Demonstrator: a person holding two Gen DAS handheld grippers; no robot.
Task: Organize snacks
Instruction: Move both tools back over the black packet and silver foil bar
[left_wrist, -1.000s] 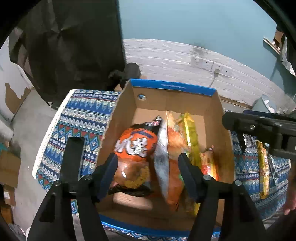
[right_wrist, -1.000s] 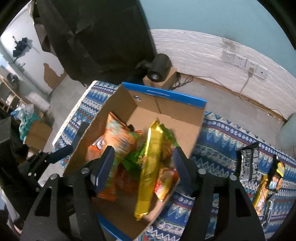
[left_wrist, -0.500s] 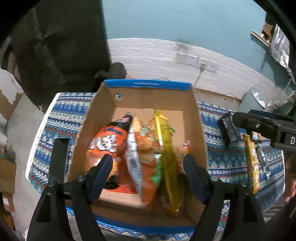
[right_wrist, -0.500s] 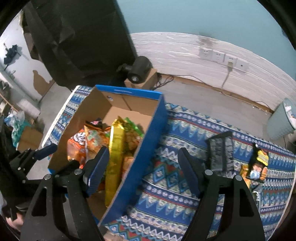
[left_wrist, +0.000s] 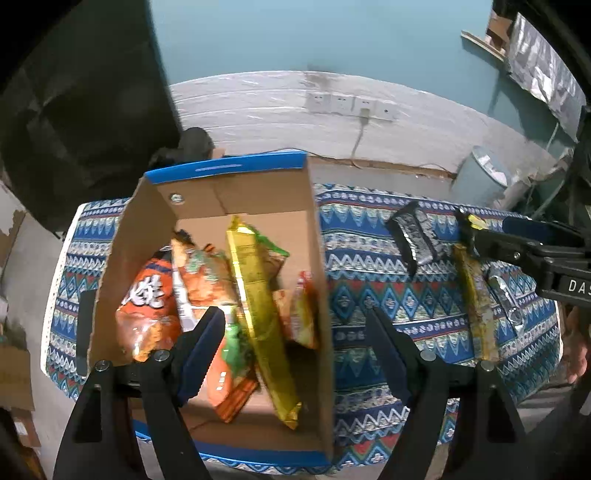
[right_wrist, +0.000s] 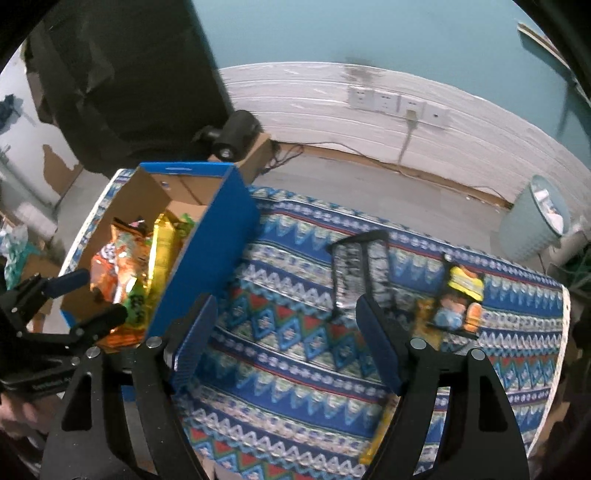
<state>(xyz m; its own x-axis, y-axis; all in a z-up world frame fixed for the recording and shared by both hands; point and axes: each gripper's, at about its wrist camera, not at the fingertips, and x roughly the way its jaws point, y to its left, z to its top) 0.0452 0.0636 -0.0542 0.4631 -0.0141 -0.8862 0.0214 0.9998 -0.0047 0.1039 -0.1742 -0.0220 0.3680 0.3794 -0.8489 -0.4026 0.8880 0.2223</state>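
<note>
A blue-edged cardboard box (left_wrist: 236, 170) stands on the patterned tablecloth (right_wrist: 295, 339) and holds several snack bags, among them an orange bag (left_wrist: 147, 299) and a long gold packet (left_wrist: 258, 310). My left gripper (left_wrist: 295, 332) is open and empty above the box's right wall. My right gripper (right_wrist: 284, 332) is open and empty over the cloth, right of the box (right_wrist: 207, 251). A silver-black packet (right_wrist: 358, 273), a yellow cartoon packet (right_wrist: 458, 302) and a gold packet (right_wrist: 376, 439) lie on the cloth to its right.
A pale bin (right_wrist: 532, 221) stands on the floor at the far right. A black lamp on a small carton (right_wrist: 236, 136) sits behind the box. Wall sockets (right_wrist: 399, 103) are on the white panel. The cloth's edge runs along the right (right_wrist: 561, 332).
Both grippers have swung right. The right gripper has left the box and now hangs over the cloth near the loose packets. Both stayed open and empty.
</note>
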